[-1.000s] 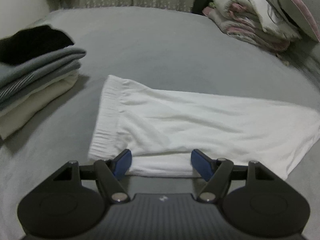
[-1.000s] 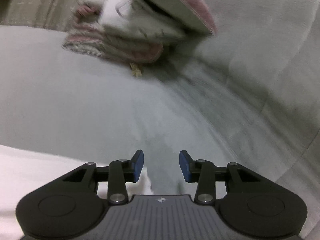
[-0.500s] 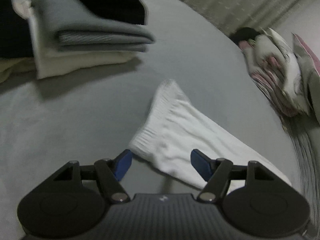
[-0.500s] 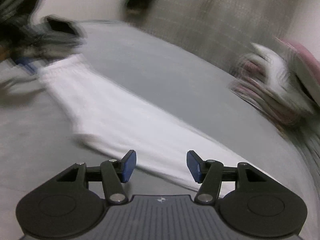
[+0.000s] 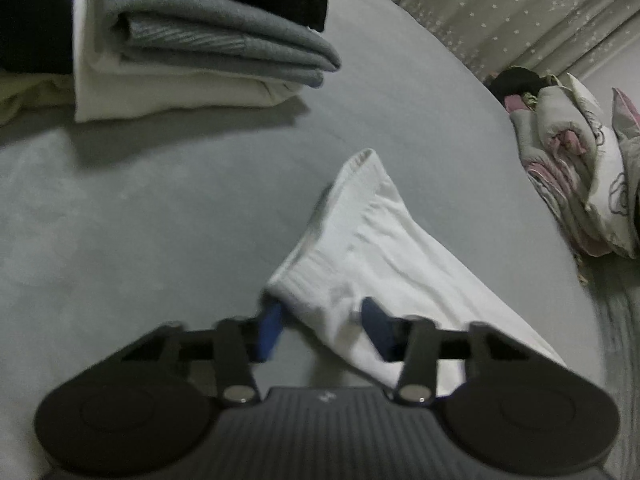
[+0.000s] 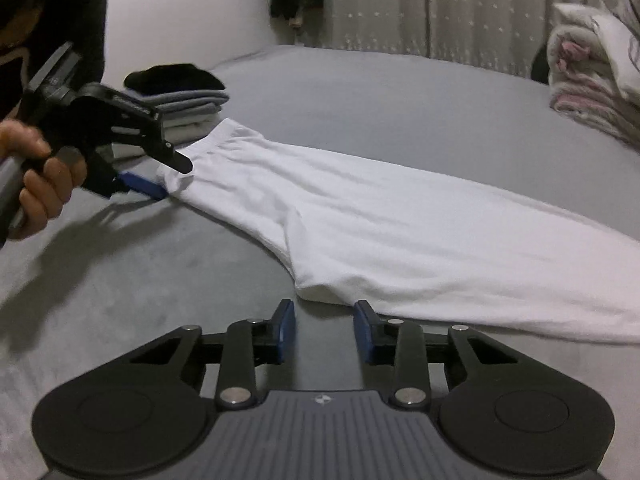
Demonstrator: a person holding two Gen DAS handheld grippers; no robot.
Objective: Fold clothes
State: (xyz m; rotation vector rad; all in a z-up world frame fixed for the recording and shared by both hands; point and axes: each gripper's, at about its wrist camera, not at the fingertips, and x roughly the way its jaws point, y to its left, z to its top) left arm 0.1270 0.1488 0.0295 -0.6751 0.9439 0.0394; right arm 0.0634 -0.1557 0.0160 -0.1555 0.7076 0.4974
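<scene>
Right wrist view: long white cotton trousers (image 6: 360,216) lie folded lengthwise on the grey bed sheet (image 6: 400,92). Left gripper (image 5: 320,326) spreads around the waistband corner; right gripper (image 6: 325,326) gapes, empty, near the crotch. Cross-folds seemingly remain; folded clothes stack (image 5: 192,48) beside.

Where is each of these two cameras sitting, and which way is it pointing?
Left wrist view: sits on the left gripper, looking along its blue fingers at the waistband corner of the white pants, with the stack of folded clothes beyond; no body part shows.
Right wrist view: sits on the right gripper, low over the grey bed, facing the pants' near edge; the person's hand holding the left gripper shows at left.
Shared: the pants, the folded stack, the bed, the floral bedding and the curtain.
</scene>
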